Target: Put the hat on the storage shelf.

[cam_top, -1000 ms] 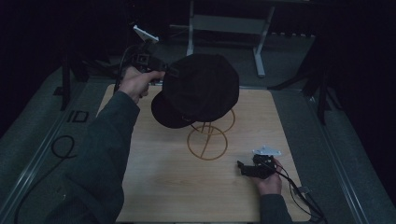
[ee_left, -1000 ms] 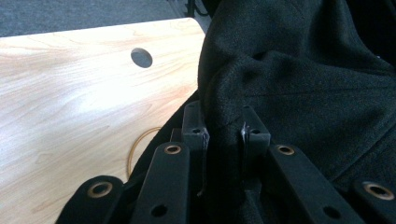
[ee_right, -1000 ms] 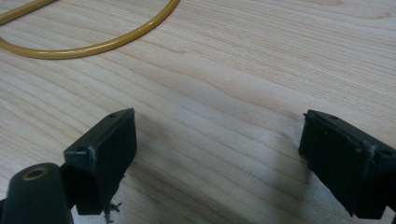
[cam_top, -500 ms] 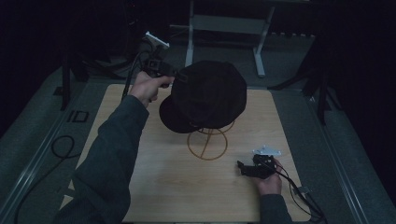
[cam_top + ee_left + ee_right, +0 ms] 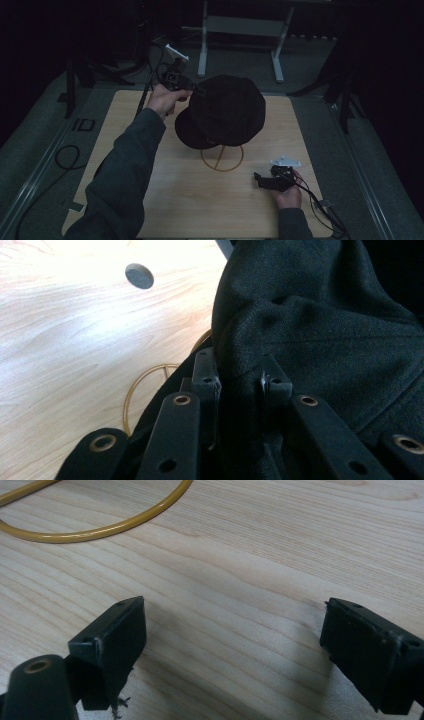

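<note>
Jaws first: on the left gripper [image 5: 239, 382] they're pinching a fold of the black hat [image 5: 320, 325], and you can see the fabric bunching up between the two pads in the left gripper view. They've just been easing open a little, but the cloth is sitting squeezed between them. On the right gripper [image 5: 235, 645] they're standing wide apart with nothing but bare wood between them, hovering just over the table [image 5: 240, 560].

Starting nearest the person in the high view, the right gripper [image 5: 272, 180] is sitting low at the near right of the table [image 5: 150, 200], with the hand wrapping around it and its cable trailing off to the right. Just beyond it, the gold wire stand [image 5: 222, 159] is resting on the wood, its round base poking out from under the hat [image 5: 225, 112]. That hat is draping over the top of the stand, roughly mid-table. Farther back on the left, the left gripper [image 5: 192, 90] is gripping the hat's far-left edge, arm reaching across from the near left. In the right gripper view a curve of the stand's ring [image 5: 100, 520] is showing at the top.
</note>
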Demonstrator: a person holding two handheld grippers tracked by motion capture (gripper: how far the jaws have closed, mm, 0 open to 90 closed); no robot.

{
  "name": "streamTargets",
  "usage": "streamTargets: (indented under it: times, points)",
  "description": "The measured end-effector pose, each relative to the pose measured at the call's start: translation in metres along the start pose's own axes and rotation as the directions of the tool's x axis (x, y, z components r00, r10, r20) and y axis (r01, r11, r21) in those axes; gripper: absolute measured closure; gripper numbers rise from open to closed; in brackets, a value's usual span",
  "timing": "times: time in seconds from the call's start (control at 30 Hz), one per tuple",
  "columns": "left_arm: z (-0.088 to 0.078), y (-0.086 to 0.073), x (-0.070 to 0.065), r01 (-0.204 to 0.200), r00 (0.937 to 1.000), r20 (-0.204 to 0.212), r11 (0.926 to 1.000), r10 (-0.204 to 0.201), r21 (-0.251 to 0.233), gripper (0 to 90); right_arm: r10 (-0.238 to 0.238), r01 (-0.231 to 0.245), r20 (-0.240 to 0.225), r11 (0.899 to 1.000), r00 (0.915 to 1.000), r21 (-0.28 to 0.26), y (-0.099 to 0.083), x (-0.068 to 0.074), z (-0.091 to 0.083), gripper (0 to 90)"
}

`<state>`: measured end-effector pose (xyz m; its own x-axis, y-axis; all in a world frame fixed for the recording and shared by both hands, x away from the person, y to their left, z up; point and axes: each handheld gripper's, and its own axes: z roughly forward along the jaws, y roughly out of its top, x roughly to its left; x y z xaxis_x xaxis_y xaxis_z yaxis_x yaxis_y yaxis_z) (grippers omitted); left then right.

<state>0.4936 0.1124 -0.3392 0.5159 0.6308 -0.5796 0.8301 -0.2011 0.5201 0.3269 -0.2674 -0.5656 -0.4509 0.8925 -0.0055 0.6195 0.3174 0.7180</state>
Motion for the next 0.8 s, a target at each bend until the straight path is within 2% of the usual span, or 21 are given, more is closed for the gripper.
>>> streamTargets:
  times: [0.17, 0.37, 0.5, 0.8]
  points:
    - [0.008, -0.006, 0.009, 0.016, 0.9999, 0.005, 0.9999, -0.016, 0.005, 74.2, -0.001, 0.001, 0.0, 1.0, 1.0, 0.0, 0.0, 0.0, 0.0, 11.3]
    - [0.014, -0.008, 0.011, 0.006, 0.9998, 0.017, 0.9999, -0.006, 0.014, 70.6, -0.001, 0.001, 0.0, 1.0, 1.0, 0.0, 0.0, 0.0, 0.0, 11.3]
    - [0.017, -0.008, 0.014, 0.02, 0.9996, 0.02, 0.9997, -0.02, 0.013, 68.9, 0.0, 0.0, 0.0, 1.0, 1.0, 0.0, 0.0, 0.0, 0.0, 11.3]
    - [0.02, -0.01, 0.018, 0.018, 0.9998, -0.006, 0.9998, -0.018, 0.014, 54.5, 0.0, 0.0, 0.0, 1.0, 1.0, -0.001, 0.0, 0.0, 0.0, 11.3]
